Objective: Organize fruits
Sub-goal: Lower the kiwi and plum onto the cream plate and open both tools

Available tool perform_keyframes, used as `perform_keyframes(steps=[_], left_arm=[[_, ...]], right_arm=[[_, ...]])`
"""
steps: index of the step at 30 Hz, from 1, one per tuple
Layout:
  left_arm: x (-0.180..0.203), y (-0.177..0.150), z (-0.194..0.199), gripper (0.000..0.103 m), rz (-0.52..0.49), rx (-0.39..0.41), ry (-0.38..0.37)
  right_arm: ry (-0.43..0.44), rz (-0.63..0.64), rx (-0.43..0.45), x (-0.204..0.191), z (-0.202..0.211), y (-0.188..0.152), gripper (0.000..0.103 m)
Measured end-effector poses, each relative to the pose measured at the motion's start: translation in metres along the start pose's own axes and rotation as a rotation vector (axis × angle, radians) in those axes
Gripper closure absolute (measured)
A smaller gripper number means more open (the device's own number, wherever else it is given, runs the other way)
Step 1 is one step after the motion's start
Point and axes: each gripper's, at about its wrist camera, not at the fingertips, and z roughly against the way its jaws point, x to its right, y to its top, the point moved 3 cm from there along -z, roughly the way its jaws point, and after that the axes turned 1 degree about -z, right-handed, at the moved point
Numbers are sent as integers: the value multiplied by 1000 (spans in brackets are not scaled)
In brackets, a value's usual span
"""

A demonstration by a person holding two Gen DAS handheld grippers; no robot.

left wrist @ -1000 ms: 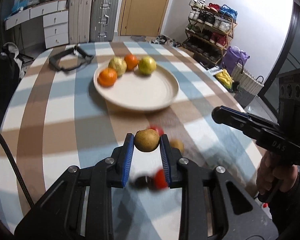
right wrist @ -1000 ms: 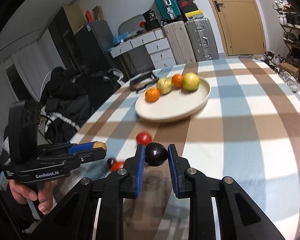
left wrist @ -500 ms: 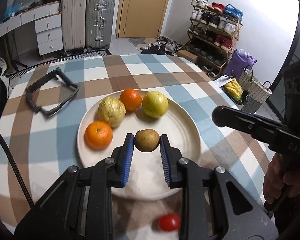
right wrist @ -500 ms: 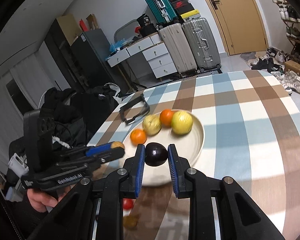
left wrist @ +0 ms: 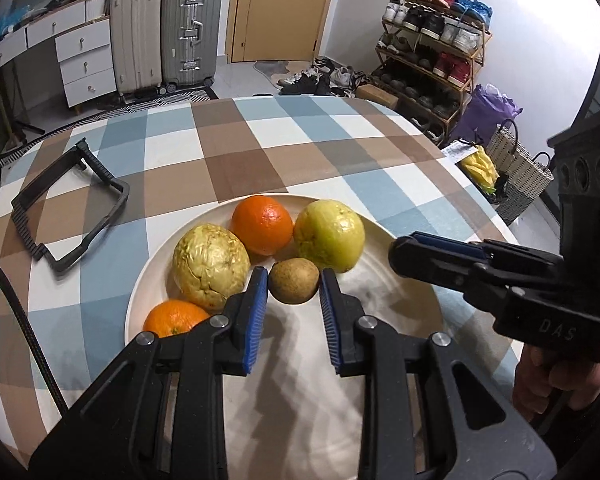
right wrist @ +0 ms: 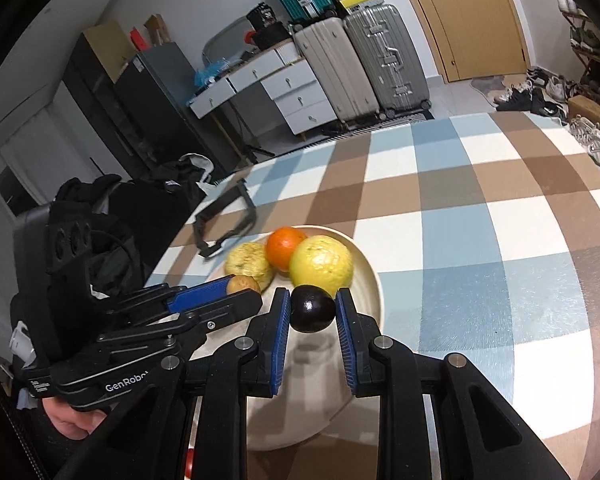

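Blue pads of the left gripper (left wrist: 294, 280) press both sides of a brown kiwi (left wrist: 294, 281), which sits right at the fingertips, seen from the left wrist. The jaws are narrow, closed on it, and it hangs over the cream plate (left wrist: 416, 308). Just beyond the kiwi lie a knobbly yellow fruit (left wrist: 211, 266), an orange (left wrist: 262, 225) and a green-yellow fruit (left wrist: 329, 235), close together; a second orange (left wrist: 175, 318) lies at the plate's near left, partly behind the left finger. The right gripper (left wrist: 398, 255) reaches in from the right, its tip over the plate, a hand (left wrist: 556, 376) on its grip. A black frame (left wrist: 70, 208) lies on the checked cloth (left wrist: 228, 152), left of the plate.

From the right wrist, the right gripper (right wrist: 313, 309) clamps a dark plum (right wrist: 313, 309) between its tips, jaws narrow, above the plate (right wrist: 370, 280), just in front of the green-yellow fruit (right wrist: 322, 262). The left gripper (right wrist: 242, 286) comes in from the left with the kiwi (right wrist: 242, 283) at its tip.
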Motion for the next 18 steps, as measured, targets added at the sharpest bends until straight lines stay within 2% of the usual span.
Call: perform_keyframes(steps=[13,16,18], left_arm=[[-1,3,-17,79,2,-12,1],[0,4,-19,76,-4,-18,5],[1,4,-16,71,-2,-26,9]], right_arm=[[-85,54,-22,2,-17,-3,79],[-107,75,-9,0,-20,-3,78],[-143,103,-2,-2,-23,-3,75]])
